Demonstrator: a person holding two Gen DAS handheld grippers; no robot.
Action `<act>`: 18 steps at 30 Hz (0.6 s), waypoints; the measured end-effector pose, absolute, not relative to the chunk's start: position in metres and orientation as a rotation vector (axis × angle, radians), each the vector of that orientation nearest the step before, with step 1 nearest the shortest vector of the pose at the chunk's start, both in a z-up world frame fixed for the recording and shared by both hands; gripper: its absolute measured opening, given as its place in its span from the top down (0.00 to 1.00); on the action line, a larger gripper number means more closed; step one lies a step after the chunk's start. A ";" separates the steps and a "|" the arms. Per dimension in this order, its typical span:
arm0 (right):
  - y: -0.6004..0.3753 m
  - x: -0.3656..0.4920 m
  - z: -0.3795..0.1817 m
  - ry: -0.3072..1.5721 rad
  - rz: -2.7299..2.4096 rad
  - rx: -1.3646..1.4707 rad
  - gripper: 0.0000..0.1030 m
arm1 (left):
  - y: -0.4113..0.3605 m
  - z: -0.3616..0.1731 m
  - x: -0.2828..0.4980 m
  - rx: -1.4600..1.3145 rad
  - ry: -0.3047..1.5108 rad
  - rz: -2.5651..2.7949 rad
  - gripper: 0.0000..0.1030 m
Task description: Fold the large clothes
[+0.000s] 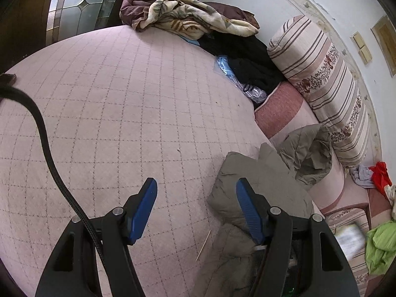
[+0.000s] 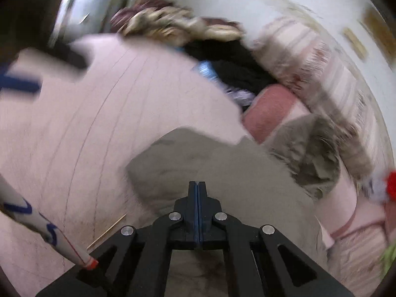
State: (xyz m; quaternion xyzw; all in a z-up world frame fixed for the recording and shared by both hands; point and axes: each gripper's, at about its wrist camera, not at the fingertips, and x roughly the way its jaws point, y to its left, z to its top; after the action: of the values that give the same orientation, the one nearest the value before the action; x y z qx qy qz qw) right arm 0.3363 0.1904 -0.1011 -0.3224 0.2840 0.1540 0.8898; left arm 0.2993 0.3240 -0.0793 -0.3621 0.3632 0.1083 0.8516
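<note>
the grey jacket (image 1: 262, 188) lies partly folded on the bed (image 1: 123, 94); left gripper (image 1: 196, 208) gapes empty, right gripper (image 2: 198, 188) pressed closed, apparently empty; folding remains.

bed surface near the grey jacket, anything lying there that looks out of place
Yes: a thin wooden stick, like a skewer or toothpick, lies loose on the pink quilted bedspread just left of the grey jacket. It is no garment and could snag fabric while folding. Otherwise nothing stands out on the bare bedspread.
</note>
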 end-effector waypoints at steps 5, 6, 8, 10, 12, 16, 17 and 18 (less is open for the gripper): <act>0.123 0.360 -0.045 0.604 0.226 -0.478 1.00 | 0.306 -0.083 0.306 -0.736 0.796 0.196 0.37; 0.114 0.362 -0.041 0.637 0.250 -0.455 1.00 | 0.303 -0.085 0.308 -0.730 0.805 0.191 0.37; 0.095 0.362 -0.041 0.705 0.291 -0.431 0.74 | 0.295 -0.091 0.319 -0.717 0.840 0.169 0.32; 0.076 0.351 -0.044 0.716 0.282 -0.412 0.47 | 0.292 -0.105 0.334 -0.743 0.880 0.133 0.29; 0.056 0.339 -0.049 0.723 0.258 -0.385 0.46 | 0.291 -0.127 0.353 -0.804 0.936 0.069 0.29; 0.007 0.327 -0.056 0.783 0.226 -0.251 0.46 | 0.289 -0.175 0.374 -1.000 1.014 -0.041 0.29; -0.005 0.326 -0.058 0.797 0.223 -0.215 0.46 | 0.287 -0.181 0.378 -1.035 1.004 -0.069 0.29; -0.013 0.325 -0.059 0.806 0.219 -0.194 0.46 | 0.286 -0.182 0.379 -1.045 0.985 -0.080 0.29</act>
State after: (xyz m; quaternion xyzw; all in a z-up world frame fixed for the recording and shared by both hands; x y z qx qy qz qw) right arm 0.3252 -0.0134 -0.0593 -0.0940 0.3907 0.1062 0.9095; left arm 0.3792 0.2861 -0.1816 -0.4787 0.4512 -0.0365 0.7522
